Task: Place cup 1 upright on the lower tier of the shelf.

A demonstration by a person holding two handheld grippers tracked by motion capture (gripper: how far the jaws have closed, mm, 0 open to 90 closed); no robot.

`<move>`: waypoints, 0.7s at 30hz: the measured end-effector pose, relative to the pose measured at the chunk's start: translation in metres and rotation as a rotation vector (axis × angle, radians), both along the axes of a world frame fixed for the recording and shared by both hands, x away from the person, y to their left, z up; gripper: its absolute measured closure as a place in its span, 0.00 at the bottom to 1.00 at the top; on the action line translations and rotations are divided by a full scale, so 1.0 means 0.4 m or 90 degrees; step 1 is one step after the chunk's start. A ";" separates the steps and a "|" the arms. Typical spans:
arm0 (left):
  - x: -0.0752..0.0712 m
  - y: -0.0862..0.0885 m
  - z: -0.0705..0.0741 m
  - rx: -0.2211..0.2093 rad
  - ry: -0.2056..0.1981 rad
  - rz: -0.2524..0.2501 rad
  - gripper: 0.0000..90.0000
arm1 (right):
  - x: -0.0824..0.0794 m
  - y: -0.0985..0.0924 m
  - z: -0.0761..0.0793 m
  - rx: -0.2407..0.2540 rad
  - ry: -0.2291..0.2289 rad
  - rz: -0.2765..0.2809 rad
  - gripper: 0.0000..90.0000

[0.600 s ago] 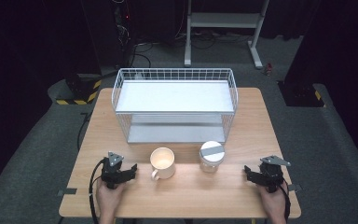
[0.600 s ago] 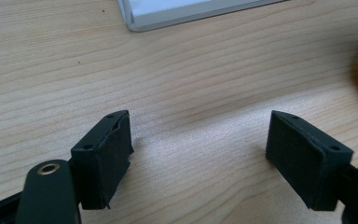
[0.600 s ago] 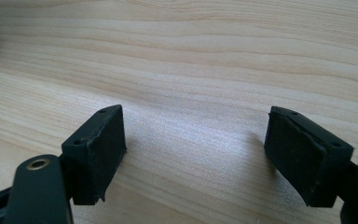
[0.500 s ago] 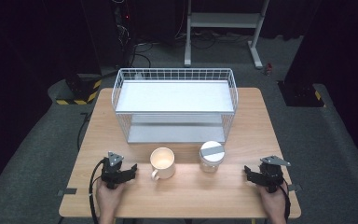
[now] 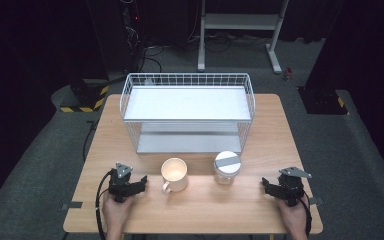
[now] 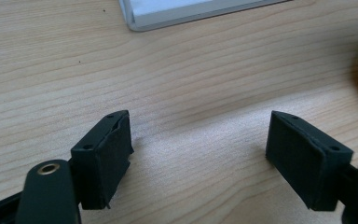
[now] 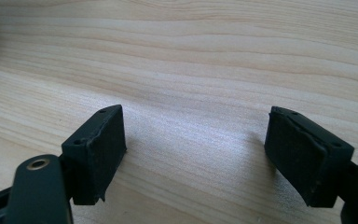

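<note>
Nothing had shifted since the earlier frames: both hands stayed parked at the near table (image 5: 195, 210) edge. Left gripper (image 5: 139, 184) sat open and empty just left of the mug (image 5: 174, 174); right gripper (image 5: 267, 185) sat open and empty right of the lidded jar (image 5: 227, 167). Each looked staged beside its nearest item, probably for loading the wire rack (image 5: 187, 112) behind them.

Mug (image 5: 174, 173) left of jar (image 5: 227, 167), before rack (image 5: 188, 119).
</note>
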State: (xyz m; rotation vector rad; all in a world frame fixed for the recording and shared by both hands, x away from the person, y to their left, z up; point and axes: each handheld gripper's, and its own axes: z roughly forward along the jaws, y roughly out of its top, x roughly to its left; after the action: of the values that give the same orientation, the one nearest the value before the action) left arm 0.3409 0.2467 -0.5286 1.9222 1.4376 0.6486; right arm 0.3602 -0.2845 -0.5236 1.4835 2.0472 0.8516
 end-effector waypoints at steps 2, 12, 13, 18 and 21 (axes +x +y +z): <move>0.000 0.000 0.000 0.000 0.000 0.000 0.25 | 0.001 0.001 0.000 0.003 0.001 0.001 0.22; 0.000 -0.001 0.000 -0.003 0.000 0.001 0.25 | -0.001 -0.010 0.000 0.000 0.009 0.049 0.16; 0.000 -0.001 0.000 -0.002 0.001 0.001 0.25 | -0.001 -0.009 0.000 0.000 0.010 0.053 0.15; 0.000 -0.002 -0.001 -0.004 0.003 -0.002 0.24 | -0.002 -0.007 0.000 0.000 0.011 0.049 0.15; 0.001 -0.002 0.000 -0.001 0.003 -0.005 0.23 | -0.003 -0.008 0.000 0.007 0.010 0.052 0.15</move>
State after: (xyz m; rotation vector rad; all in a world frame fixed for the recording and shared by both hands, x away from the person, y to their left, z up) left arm 0.3412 0.2461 -0.5288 1.9288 1.4328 0.6394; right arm 0.3589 -0.2878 -0.5237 1.4245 2.1308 0.8883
